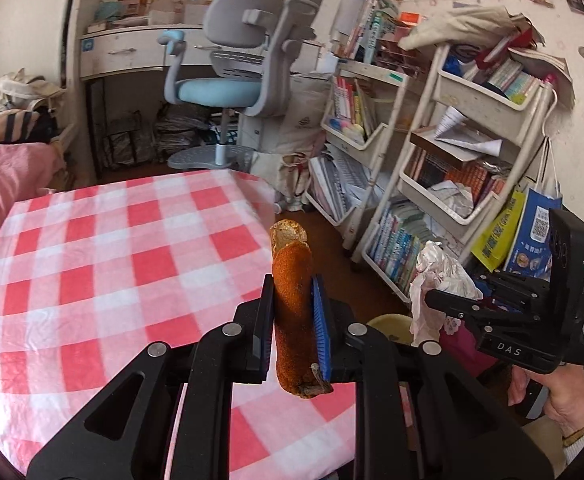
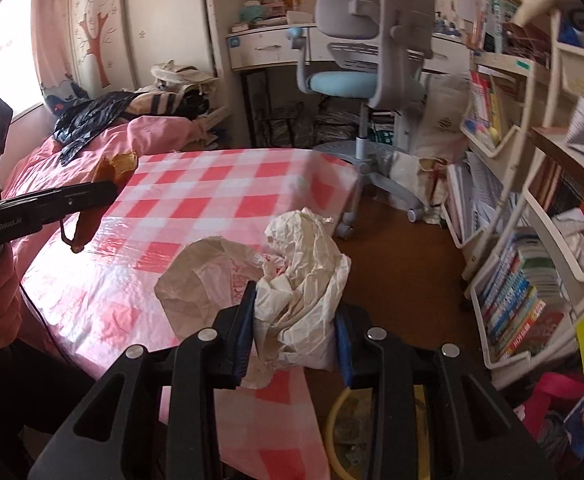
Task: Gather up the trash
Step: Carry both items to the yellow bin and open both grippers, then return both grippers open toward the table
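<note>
Trash sits in both grippers; an orange-brown peel [image 1: 291,308] stands upright, pinched between the narrow jaws of the left gripper [image 1: 292,304] above the red-checked surface [image 1: 92,264]; crumpled white paper [image 2: 300,292] is clamped in the jaws of the right gripper [image 2: 296,320], over that surface's edge; a yellow-rimmed bin [image 2: 334,412] lies just below; bookshelves [image 1: 452,184] and a grey-and-blue chair [image 2: 368,52] stand beyond.

My grippers: two, left [image 1: 292,316], right [image 2: 296,320]
Peels I hold: one [image 1: 292,320]
Wrappers I hold: one [image 2: 304,280]
Chairs: one [image 1: 236,60]
Book carts: two [image 1: 488,96]
Tables: one [image 1: 92,260]
</note>
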A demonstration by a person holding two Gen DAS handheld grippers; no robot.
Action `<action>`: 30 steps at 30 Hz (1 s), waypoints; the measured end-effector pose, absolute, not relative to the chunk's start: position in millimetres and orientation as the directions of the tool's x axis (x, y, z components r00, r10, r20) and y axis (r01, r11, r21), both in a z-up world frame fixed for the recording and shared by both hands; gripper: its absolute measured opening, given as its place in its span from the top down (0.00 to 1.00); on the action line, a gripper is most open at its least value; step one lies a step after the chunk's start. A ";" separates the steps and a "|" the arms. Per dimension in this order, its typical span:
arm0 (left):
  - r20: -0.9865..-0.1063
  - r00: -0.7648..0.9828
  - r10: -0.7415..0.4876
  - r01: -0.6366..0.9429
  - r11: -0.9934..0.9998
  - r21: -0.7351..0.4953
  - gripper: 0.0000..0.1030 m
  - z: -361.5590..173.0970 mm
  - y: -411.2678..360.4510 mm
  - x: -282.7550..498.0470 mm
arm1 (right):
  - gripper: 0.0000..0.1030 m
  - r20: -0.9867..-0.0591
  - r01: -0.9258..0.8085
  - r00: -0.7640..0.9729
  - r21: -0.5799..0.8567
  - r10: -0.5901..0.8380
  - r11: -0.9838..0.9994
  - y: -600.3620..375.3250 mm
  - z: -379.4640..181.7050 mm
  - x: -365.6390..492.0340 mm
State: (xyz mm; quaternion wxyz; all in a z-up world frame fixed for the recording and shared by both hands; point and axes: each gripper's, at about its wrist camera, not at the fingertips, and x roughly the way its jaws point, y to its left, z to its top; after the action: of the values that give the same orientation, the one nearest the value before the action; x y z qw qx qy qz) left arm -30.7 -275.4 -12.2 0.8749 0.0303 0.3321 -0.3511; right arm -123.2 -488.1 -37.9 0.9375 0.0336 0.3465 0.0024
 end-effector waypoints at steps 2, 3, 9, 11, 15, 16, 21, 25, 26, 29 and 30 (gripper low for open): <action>-0.616 0.502 -0.607 0.660 0.729 -0.180 0.83 -20.2 -304.2 -38.5 | 0.67 -0.655 0.055 0.755 0.064 0.001 0.996 -502.8 -44.9 -133.7; -0.625 0.483 -0.614 0.673 0.716 -0.183 0.83 -25.3 -319.5 -42.0 | 0.67 -0.662 0.073 0.749 0.060 -0.015 0.996 -510.0 -50.2 -138.1; -0.694 0.323 -0.644 0.769 0.606 -0.205 0.83 -65.4 -414.7 -62.1 | 0.62 -0.730 0.177 0.677 0.038 -0.093 0.984 -546.5 -97.1 -150.9; -0.727 0.258 -0.637 0.795 0.568 -0.215 0.80 -82.0 -443.9 -68.3 | 0.51 -0.772 0.216 0.627 0.047 -0.102 0.975 -562.4 -117.9 -152.4; -0.766 0.272 -0.583 0.806 0.572 -0.150 0.39 -93.4 -474.9 -79.8 | 0.43 -0.806 0.334 0.577 0.087 -0.131 0.938 -591.0 -139.2 -167.2; -0.755 0.292 -0.586 0.805 0.578 -0.137 0.38 -90.2 -474.0 -82.9 | 0.43 -0.797 0.362 0.588 0.110 -0.135 0.926 -595.0 -135.6 -172.7; -0.698 0.484 -0.529 0.724 0.690 -0.021 0.15 -60.3 -439.6 -83.0 | 0.25 -0.711 0.340 0.689 0.148 -0.139 0.929 -572.8 -93.5 -176.6; -0.643 0.621 -0.448 0.614 0.788 0.045 0.07 -29.1 -373.6 -70.3 | 0.15 -0.598 0.242 0.795 0.164 -0.098 0.956 -516.7 -37.1 -156.9; -0.627 0.654 -0.422 0.583 0.810 0.063 0.07 -20.7 -352.8 -65.7 | 0.14 -0.573 0.212 0.816 0.169 -0.079 0.963 -502.1 -25.6 -149.5; -0.595 0.728 -0.341 0.488 0.867 0.099 0.07 1.2 -291.4 -49.9 | 0.09 -0.510 0.141 0.859 0.178 -0.031 0.974 -453.1 3.7 -125.1; -0.588 0.746 -0.312 0.452 0.886 0.103 0.07 5.8 -271.4 -45.2 | 0.08 -0.498 0.120 0.867 0.182 -0.014 0.976 -439.9 9.7 -116.8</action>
State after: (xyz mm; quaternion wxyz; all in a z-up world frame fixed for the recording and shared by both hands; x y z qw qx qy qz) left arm -45.2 -271.4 5.8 0.9266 0.1204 0.2907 -0.2059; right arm -116.8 -439.9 9.7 0.9606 0.1040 0.2555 -0.0350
